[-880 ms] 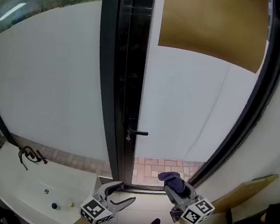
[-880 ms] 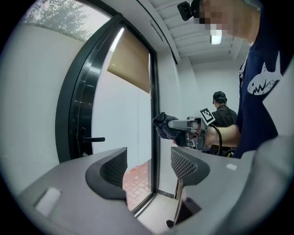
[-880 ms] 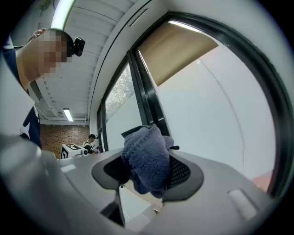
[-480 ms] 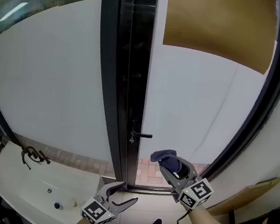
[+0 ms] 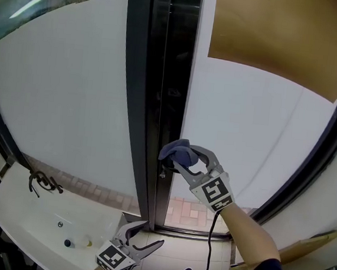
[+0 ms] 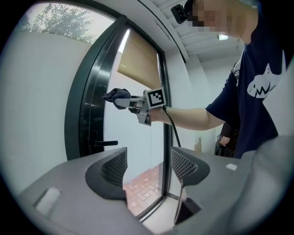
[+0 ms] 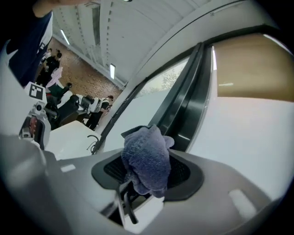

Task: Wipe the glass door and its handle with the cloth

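The frosted glass door (image 5: 246,133) stands in a dark frame (image 5: 161,89). My right gripper (image 5: 181,156) is raised to the door's edge and is shut on a dark blue cloth (image 5: 176,151). In the head view the cloth covers most of the handle. In the left gripper view the black lever handle (image 6: 104,143) shows below the cloth (image 6: 115,96). The cloth (image 7: 147,158) bulges out between the jaws of the right gripper (image 7: 147,172). Whether it touches the frame I cannot tell. My left gripper (image 5: 153,231) hangs low near the floor, open and empty (image 6: 148,167).
A brown blind (image 5: 279,35) covers the top of the door glass. A white sink top (image 5: 24,218) with a black cable (image 5: 39,181) is at the lower left. A wooden board (image 5: 304,238) leans at the lower right. Red paving (image 5: 191,211) shows through the door's bottom strip.
My right gripper has risen with the cloth from near the floor to handle height at the door's edge. The left gripper has stayed low and open.
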Motion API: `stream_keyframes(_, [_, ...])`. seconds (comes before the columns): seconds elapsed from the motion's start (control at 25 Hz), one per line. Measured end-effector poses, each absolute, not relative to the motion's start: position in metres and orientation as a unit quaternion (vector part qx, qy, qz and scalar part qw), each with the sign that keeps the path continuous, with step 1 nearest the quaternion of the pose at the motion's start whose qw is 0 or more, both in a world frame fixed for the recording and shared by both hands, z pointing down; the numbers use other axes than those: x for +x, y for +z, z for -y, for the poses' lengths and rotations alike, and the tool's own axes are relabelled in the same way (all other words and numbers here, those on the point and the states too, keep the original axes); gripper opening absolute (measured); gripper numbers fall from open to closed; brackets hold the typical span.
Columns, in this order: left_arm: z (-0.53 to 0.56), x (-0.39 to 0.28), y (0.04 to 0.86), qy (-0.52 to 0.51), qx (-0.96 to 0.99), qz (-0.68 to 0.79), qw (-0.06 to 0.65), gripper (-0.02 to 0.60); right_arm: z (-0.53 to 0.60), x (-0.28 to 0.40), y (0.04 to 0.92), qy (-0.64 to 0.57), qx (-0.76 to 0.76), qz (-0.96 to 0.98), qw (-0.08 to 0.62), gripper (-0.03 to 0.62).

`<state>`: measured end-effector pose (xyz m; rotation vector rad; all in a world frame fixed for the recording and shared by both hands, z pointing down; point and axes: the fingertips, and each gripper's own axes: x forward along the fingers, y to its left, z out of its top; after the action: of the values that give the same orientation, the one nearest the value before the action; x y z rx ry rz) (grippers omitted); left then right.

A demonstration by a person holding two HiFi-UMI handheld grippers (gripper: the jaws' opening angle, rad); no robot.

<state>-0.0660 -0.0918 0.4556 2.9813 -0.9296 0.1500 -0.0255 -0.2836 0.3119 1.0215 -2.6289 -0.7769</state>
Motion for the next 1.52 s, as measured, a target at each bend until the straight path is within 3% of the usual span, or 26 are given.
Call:
stream_keyframes(0.52, [0.119,-0.065,0.47,0.048,0.934,0.353,0.02,0.295,0.38,-0.083,0.35,-0.473,0.286,0.787,0.274,0.218])
stream_keyframes(0.76, [0.128,-0.051,0.469,0.044,0.935,0.35,0.023,0.295,0.404,-0.069,0.366,-0.493,0.284,0.758,0.318,0.216])
stream_keyframes(1.0, [0.136,-0.04,0.471,0.043,0.94,0.338,0.023,0.295,0.403,-0.032,0.372,-0.492,0.302,0.742,0.34,0.215])
stream_keyframes(1.52, [0.133,-0.018,0.474,0.062,0.95,0.305,0.026,0.29,0.4,0.117,0.383,-0.452,0.371,0.705,0.402,0.215])
